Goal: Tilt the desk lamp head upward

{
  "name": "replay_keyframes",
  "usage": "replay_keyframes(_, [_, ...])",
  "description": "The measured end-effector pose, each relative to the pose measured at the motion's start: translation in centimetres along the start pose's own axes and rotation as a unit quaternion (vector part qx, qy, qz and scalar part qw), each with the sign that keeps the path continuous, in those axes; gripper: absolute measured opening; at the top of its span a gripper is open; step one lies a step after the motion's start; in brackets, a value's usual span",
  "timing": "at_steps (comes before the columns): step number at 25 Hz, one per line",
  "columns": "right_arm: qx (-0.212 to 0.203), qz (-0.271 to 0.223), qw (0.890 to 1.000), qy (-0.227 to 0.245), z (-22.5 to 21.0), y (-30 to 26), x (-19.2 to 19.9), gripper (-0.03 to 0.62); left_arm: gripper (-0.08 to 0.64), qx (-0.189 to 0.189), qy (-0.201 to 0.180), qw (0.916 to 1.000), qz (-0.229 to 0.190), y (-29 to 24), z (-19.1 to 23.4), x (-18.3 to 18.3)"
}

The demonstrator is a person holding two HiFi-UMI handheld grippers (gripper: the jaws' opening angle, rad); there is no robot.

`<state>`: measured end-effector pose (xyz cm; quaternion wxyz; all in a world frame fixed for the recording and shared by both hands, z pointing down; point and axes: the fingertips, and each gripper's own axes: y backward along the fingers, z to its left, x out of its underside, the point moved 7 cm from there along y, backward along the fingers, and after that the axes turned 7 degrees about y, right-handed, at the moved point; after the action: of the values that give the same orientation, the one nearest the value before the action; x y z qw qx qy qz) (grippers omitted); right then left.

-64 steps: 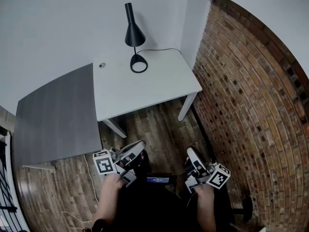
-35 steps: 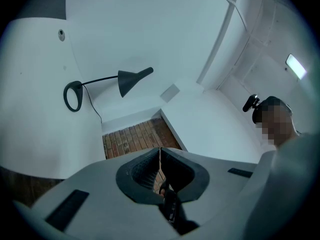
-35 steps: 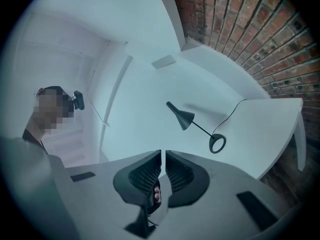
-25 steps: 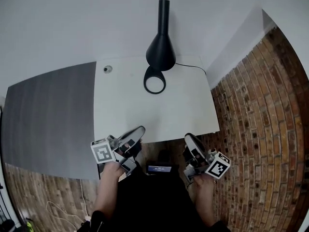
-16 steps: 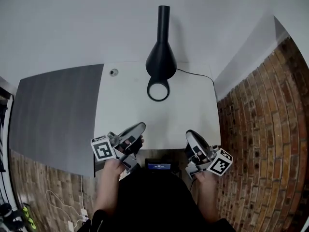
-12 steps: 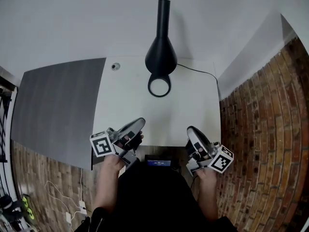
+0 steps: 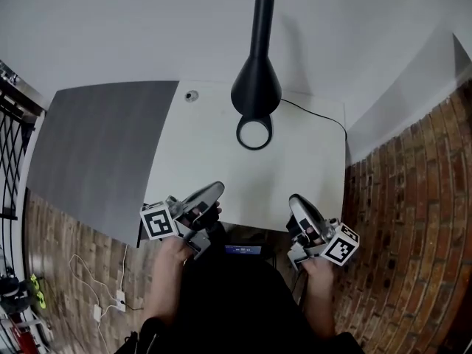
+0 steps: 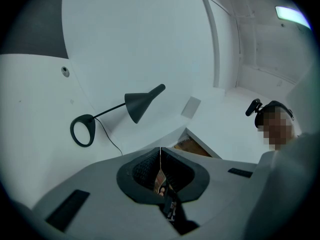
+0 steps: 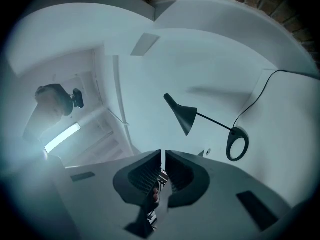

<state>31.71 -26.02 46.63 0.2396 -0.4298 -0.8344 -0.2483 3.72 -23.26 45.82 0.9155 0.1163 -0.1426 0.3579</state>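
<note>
Desk lamp: your black desk lamp stands at the back of the white worktop, close to the wall and well ahead of both grippers.
Lamp head: the lamp head is a cone that narrows into a long tube. It sits just above the ring base, and a thin stem joins the two.
Cord: a black cord runs from the lamp toward the right edge of the worktop.
Left gripper: your left gripper is at the near edge of the worktop. Its jaws are closed together with nothing between them.
Right gripper: your right gripper is level with it on the other side. Its jaws are also closed and empty.
Stage: the reach has not begun, and neither gripper is near the lamp.
How it will handle: the lamp looks light, rigid and smooth-painted, so expect the pads to slip on the cone. The hinge is likely stiffer than the base is heavy.
Where to take hold: the long tube end of the head looks best, because it is narrow enough for the jaws and gives you leverage.
Base: consider pinning the ring base with your other gripper.
Risk: pushing the head alone could slide or tip the whole lamp instead of tilting it.
First need: open the jaws before you approach.
</note>
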Motion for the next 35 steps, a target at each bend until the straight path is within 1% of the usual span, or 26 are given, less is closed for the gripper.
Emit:
replay_keyframes(5, [0.008,-0.001,1.000,0.009,-0.8,-1.1,-1.0,0.014,0.011,0.012,0.009,0.9999,-0.001,-1.3,1.0,-1.6])
replay_keyframes(9, [0.023,-0.005,1.000,0.019,-1.1,-2.5,-1.9,0.014,0.011,0.022,0.019,0.9996,0.003,-2.3,2.7,-3.7])
replay_keyframes(14, [0.042,0.003,0.998,0.037,-1.2,-5.7,-2.7,0.014,0.011,0.033,0.033,0.9989,0.011,-3.0,4.9,-6.7])
replay_keyframes(18, [0.057,0.013,0.997,0.051,-1.1,-8.4,-2.8,0.014,0.011,0.042,0.052,0.9977,0.010,-3.1,6.5,-8.7])
replay_keyframes(23, [0.088,0.023,0.994,0.058,-1.0,-10.6,-1.9,0.014,0.011,0.053,0.078,0.9955,0.013,-2.2,8.6,-10.4])
replay_keyframes(27, [0.114,0.021,0.991,0.061,-0.8,-11.5,-1.1,0.014,0.011,0.058,0.097,0.9934,0.018,-1.7,10.4,-11.2])
replay_keyframes(32, [0.136,0.011,0.989,0.062,-0.6,-11.7,-0.5,0.014,0.011,0.050,0.114,0.9917,0.031,-2.0,13.0,-10.8])
replay_keyframes(33, [0.138,0.010,0.988,0.063,-0.6,-11.7,-0.6,0.015,0.011,0.047,0.112,0.9921,0.033,-2.1,13.4,-10.7])
replay_keyframes(35, [0.139,0.006,0.988,0.068,-0.7,-11.9,-0.9,0.014,0.011,0.035,0.094,0.9943,0.037,-2.3,14.3,-10.7])
